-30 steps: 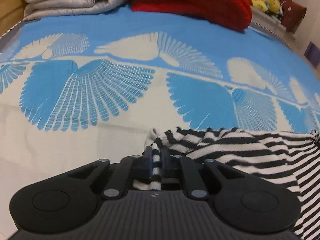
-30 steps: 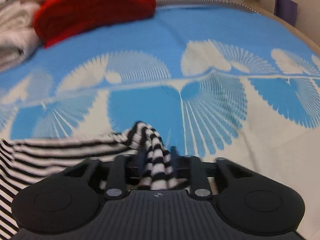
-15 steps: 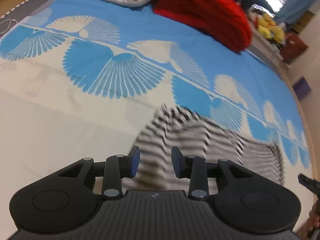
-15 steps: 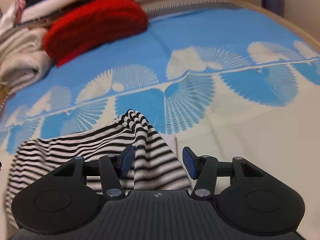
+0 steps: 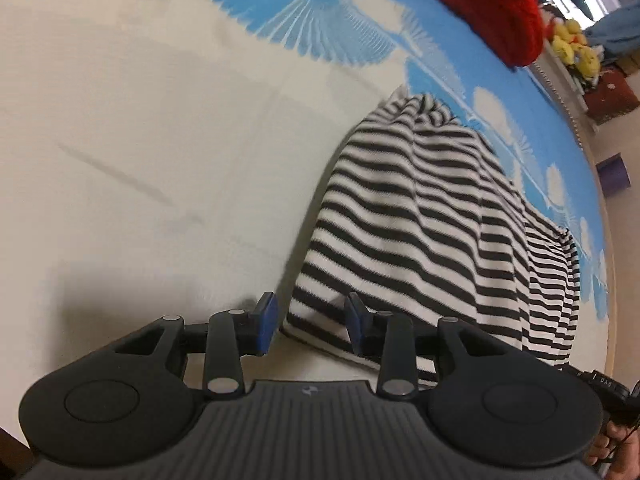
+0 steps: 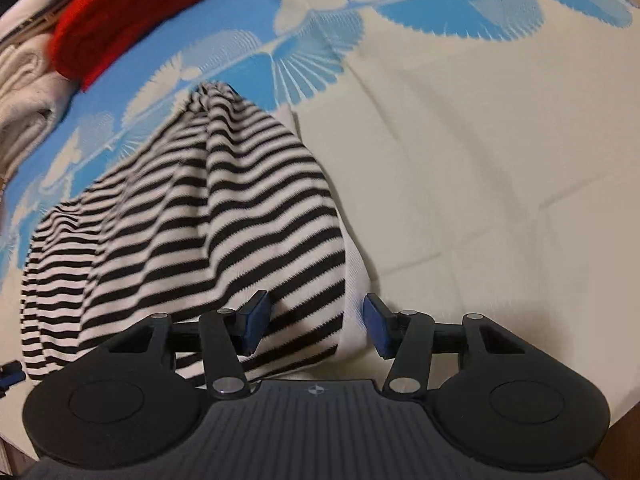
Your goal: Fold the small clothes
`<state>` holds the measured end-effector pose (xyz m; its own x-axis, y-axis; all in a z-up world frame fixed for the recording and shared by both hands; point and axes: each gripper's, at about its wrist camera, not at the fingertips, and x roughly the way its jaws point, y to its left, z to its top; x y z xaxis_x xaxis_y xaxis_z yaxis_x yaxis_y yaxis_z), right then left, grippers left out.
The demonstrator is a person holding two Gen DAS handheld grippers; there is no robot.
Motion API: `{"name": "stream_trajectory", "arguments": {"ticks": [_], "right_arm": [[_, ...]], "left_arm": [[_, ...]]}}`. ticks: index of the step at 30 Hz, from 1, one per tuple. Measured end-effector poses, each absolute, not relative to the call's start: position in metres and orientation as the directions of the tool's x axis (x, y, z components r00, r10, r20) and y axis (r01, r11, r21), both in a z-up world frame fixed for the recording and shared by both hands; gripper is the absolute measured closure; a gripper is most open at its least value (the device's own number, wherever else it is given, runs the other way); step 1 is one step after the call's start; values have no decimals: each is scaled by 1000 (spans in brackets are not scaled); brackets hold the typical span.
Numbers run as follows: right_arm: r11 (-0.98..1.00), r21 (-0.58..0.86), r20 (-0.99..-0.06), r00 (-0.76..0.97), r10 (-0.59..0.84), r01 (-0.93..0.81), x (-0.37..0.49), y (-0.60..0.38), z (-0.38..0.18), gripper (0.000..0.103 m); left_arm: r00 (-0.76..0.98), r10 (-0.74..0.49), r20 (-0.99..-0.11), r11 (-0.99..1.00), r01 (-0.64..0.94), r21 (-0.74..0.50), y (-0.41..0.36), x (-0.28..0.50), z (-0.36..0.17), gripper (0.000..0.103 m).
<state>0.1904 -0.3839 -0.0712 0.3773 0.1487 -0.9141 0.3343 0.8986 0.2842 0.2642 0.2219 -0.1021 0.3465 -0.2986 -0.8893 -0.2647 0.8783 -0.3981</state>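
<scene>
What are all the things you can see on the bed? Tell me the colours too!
striped garment: one, black and white, lying folded on the bedspread in front of both grippers
bedspread: one, cream with blue fan shapes, under everything
red knit: one, red, at the far side of the bed
pale blanket: one, off-white, folded beside the red knit
plush toys: a few, yellow, on a shelf beyond the bed
left gripper: one, black with blue pads, open, holding nothing
right gripper: one, black with blue pads, open, holding nothing
</scene>
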Motion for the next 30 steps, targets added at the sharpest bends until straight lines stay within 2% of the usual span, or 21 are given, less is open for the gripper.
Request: {"name": "stream_trajectory", "arguments": {"ticks": [5, 7, 8, 9, 10, 11, 15, 17, 22, 26, 28, 30], "right_arm": [[895, 270, -920, 370, 131, 356, 191, -387, -76, 89], [882, 290, -908, 397, 132, 372, 187, -392, -72, 95], [873, 311, -899, 413, 142, 376, 185, -395, -69, 96], [868, 327, -891, 428, 151, 374, 182, -397, -67, 96], [868, 333, -886, 437, 154, 369, 180, -398, -65, 97], [870, 332, -884, 442, 152, 364, 179, -400, -64, 98], [852, 355, -848, 516, 121, 385, 172, -412, -50, 100], [838, 367, -843, 525, 117, 404, 169, -418, -47, 101], [883, 198, -939, 342, 46, 426, 178, -407, -79, 101], [915, 126, -943, 331, -10, 384, 184, -393, -78, 100], [919, 122, -921, 388, -36, 375, 184, -388, -66, 99], [930, 126, -884, 465, -53, 345, 182, -386, -53, 98]], "left_arm": [[368, -275, -888, 883, -268, -384, 218, 269, -106, 64], [361, -285, -888, 886, -256, -388, 215, 270, -109, 64], [356, -277, -892, 893, -247, -375, 213, 271, -111, 64], [351, -270, -897, 902, -234, -363, 211, 272, -112, 71], [343, -272, -899, 909, -215, -357, 208, 273, -114, 93], [340, -271, -901, 915, -199, -350, 207, 273, -114, 100], [444, -233, -865, 921, -186, -343, 217, 263, -89, 101], [416, -176, -892, 948, -174, -268, 214, 259, -90, 101], [301, -77, -950, 989, -97, -111, 188, 265, -108, 100], [401, -78, -913, 981, -131, -141, 187, 268, -88, 97], [474, -140, -869, 974, -91, -206, 180, 270, -75, 97], [480, -223, -849, 961, -41, -275, 171, 274, -74, 92]]}}
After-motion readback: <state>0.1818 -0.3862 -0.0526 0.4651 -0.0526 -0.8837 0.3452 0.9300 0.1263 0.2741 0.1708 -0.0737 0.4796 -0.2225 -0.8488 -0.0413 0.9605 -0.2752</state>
